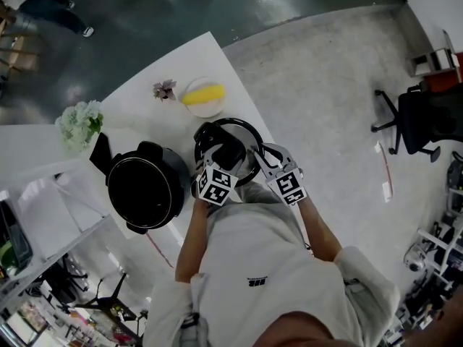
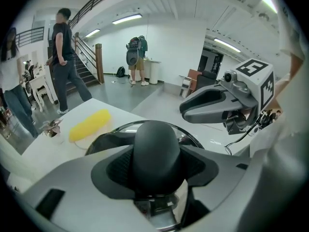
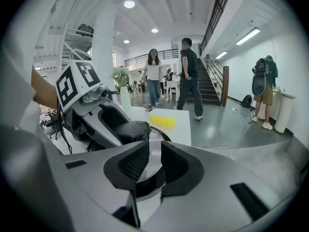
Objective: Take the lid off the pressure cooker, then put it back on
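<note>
**A:** Where the lid shows at the centre of the head view, what has hold of it?

**B:** Both of them. The left hand-held gripper is clamped on the black knob, with its pads against the knob's sides. The right hand-held gripper pinches the lid's rim from the right of the frame.

**A:** And the pot?

**B:** The open pot stands on the white tabletop, just left of the lid. I cannot tell whether the lid rests on the tabletop.
</note>
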The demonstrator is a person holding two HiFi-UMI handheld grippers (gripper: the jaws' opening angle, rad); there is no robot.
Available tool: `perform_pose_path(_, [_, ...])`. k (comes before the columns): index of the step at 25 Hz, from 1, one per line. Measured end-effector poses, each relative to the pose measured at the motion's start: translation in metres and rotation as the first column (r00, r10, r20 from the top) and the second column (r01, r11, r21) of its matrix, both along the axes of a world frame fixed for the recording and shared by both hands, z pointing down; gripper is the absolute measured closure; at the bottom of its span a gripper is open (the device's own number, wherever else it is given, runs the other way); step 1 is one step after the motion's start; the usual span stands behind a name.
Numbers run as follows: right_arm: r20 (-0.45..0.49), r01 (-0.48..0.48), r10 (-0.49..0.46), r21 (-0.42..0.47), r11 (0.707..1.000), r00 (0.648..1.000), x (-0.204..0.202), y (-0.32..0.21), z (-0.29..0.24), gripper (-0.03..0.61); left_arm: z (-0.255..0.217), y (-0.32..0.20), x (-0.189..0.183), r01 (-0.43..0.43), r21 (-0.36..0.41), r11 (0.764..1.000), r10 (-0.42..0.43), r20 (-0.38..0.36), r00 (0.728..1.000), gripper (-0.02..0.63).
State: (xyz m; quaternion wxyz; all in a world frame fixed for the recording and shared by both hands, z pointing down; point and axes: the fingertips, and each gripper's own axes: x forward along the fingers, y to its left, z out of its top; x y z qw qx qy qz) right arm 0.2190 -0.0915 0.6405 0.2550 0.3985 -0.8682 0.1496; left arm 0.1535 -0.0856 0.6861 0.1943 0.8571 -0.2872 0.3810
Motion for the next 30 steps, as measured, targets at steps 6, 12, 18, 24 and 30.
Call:
perform_pose_path(6, [-0.008,-0.002,0.002,-0.01,1.0,1.0,0.002,0.004,0.01,0.497,0.012,-0.001,0.0,0.024,0.009,1.0,-0.024,0.004,1.0,0.324])
perform_pose_path(12, [-0.019,-0.004,0.003,-0.026,1.0,1.0,0.001,0.007,0.02,0.499,0.024,-0.003,-0.001,0.041,0.014,0.999,-0.041,0.011,0.999,0.324])
perform_pose_path(18, [-0.027,-0.011,0.01,-0.034,0.999,1.0,0.0,0.01,0.027,0.497,0.029,-0.004,0.0,0.029,0.036,0.999,-0.03,0.023,0.999,0.324])
perform_pose_path(24, [-0.013,-0.037,0.037,-0.026,0.999,0.999,-0.002,0.009,0.025,0.496,0.03,-0.003,-0.001,0.022,0.053,0.998,-0.022,0.009,1.0,0.322])
perform_pose_path(30, [-0.013,-0.048,0.047,-0.024,0.999,0.999,-0.009,0.011,0.024,0.482,0.031,-0.002,-0.001,0.02,0.053,0.998,-0.019,-0.007,1.0,0.318])
